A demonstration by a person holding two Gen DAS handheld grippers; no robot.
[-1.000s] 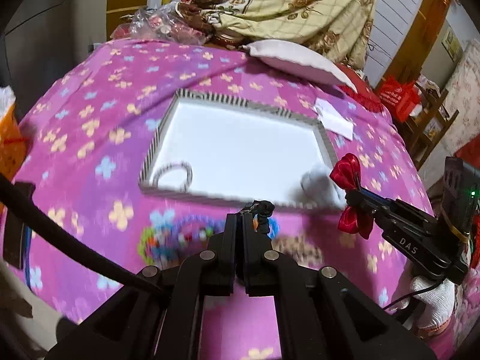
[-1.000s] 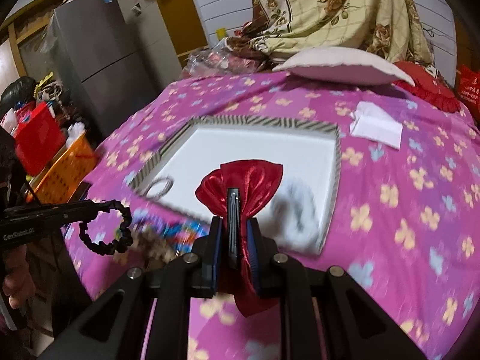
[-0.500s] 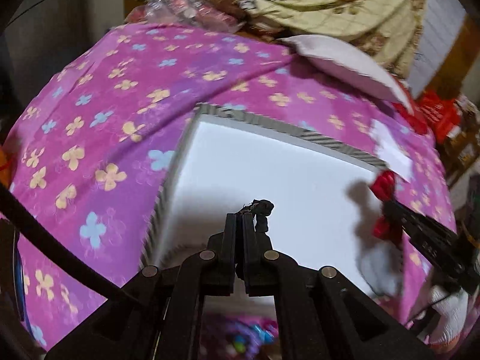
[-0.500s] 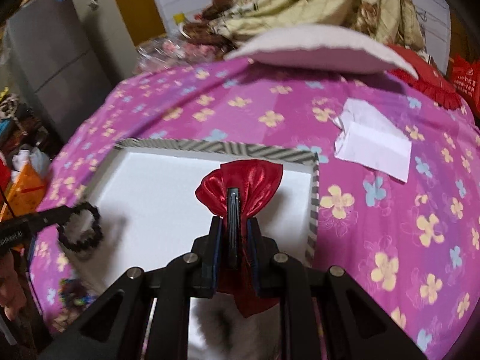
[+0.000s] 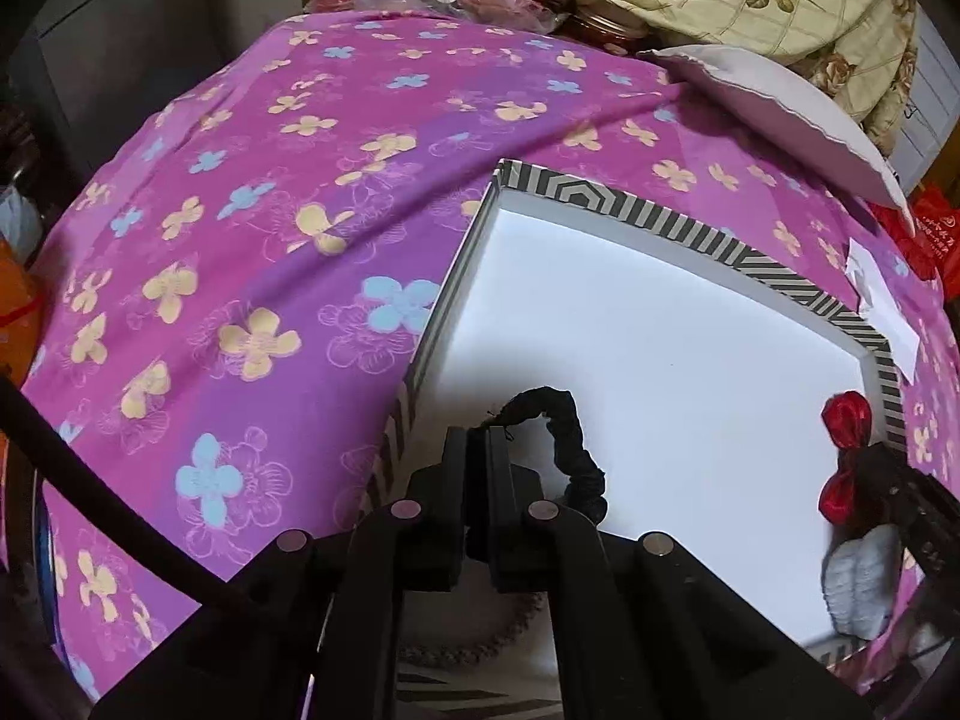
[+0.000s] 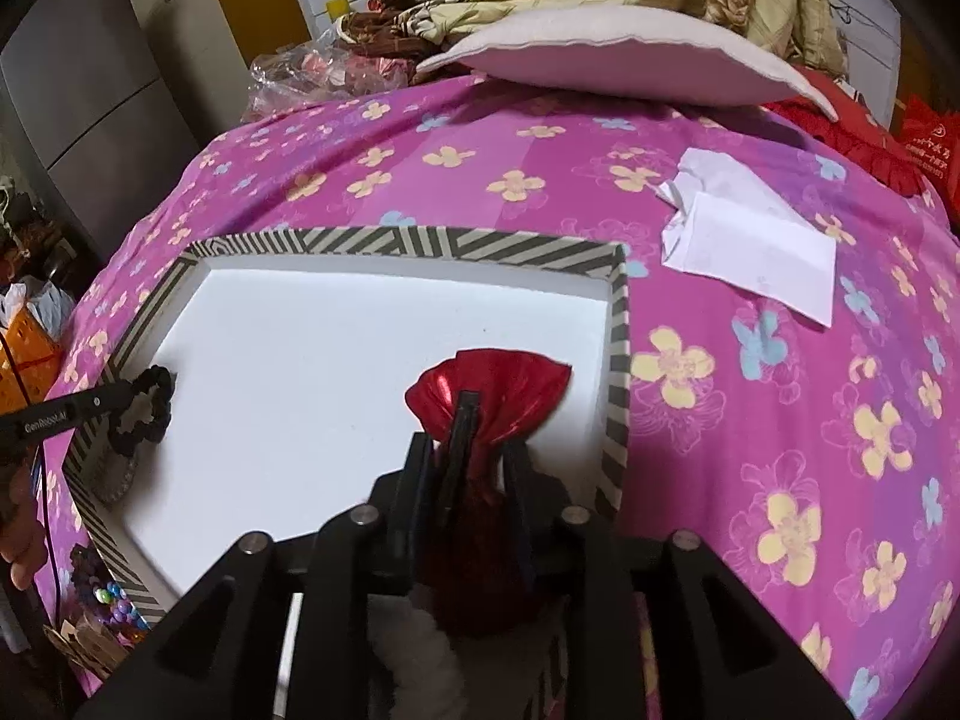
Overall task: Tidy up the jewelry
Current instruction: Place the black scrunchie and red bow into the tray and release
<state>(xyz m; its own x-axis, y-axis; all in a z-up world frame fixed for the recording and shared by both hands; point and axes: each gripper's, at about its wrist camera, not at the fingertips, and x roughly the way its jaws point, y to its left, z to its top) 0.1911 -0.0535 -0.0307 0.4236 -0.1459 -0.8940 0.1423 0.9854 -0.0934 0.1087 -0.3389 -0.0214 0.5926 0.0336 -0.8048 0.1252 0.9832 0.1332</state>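
Both grippers hang over the shallow white tray with the striped rim (image 6: pixel 618 360), which lies on a pink flowered bedspread (image 6: pixel 780 420).

Left gripper (image 5: pixel 477 444): jaws just eased apart a crack, black scrunchie (image 5: pixel 576 450) in the narrow gap, its loop draping onto the tray floor by the left wall. Whether the pads still press it, cannot tell.

Right gripper (image 6: pixel 465 426): jaws just opened, standing clear of the red satin bow clip (image 6: pixel 492 384) between them, near the tray's right wall.

White paper (image 6: pixel 750 246) lies on the spread beyond the tray.
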